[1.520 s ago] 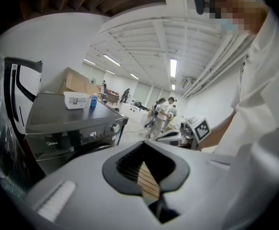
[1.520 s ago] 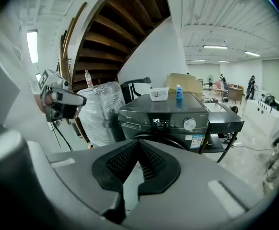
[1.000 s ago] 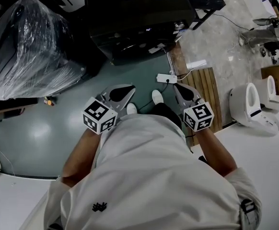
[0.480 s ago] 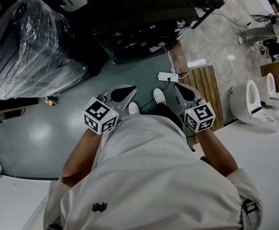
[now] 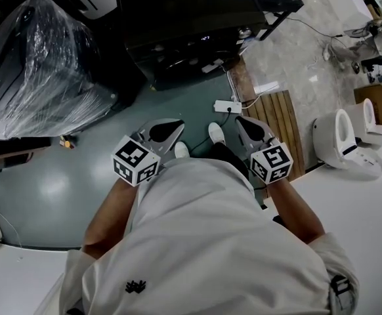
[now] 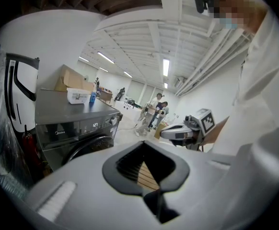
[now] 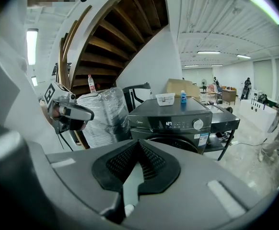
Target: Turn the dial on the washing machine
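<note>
- Barely any motion vs a second ago: both grippers hold the same spot short of the washing machine. The right one has nudged a touch closer to it.
- right gripper: jaws fully closed, tips meeting, nothing between them.
- left gripper: jaws also together at the tips and empty. Only wooden slats show through the pad cut-out.
- Pose: both bare forearms reach forward from the white shirt, one either side of the body. Marker cubes sit at the wrist end. The jaws point at the machine and angle slightly inward toward each other.
- Neither gripper touches the machine; both are well apart from its front.
- dial: on the machine's control panel, at the right-hand end, just right of the lit display. Untouched, above the round door.
- On top of the machine: white box with a blue bottle just beside it.
- Left of the machine: plastic-wrapped bundle.
- On the floor between the machine and the person's shoes: white power strip.
- Right of that, off the machine's front right corner: wooden slat mat.
- Further right of the machine, well apart: white toilets.
</note>
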